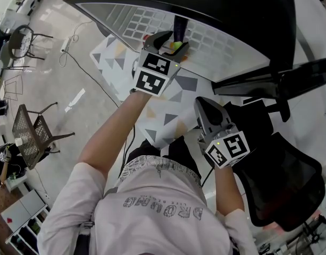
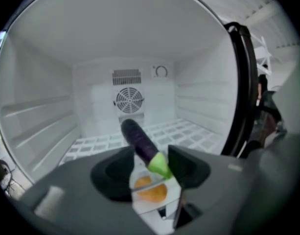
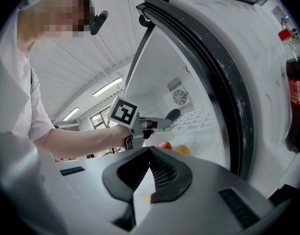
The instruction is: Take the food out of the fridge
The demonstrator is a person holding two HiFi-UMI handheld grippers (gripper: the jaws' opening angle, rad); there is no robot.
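A purple eggplant with a green stalk end lies on the white wire shelf inside the fridge. My left gripper reaches into the fridge, jaws open, with the stalk end between them; the right jaw is close against it and the left jaw stands apart. An orange shows below the jaws. From the right gripper view I see the left gripper, the eggplant, a red apple and the orange. My right gripper hangs back outside the fridge, shut and empty.
The fridge door stands open at the right, with a cola bottle in its rack. A black office chair stands right of the person, a patterned mat lies below, and a mesh chair stands far left.
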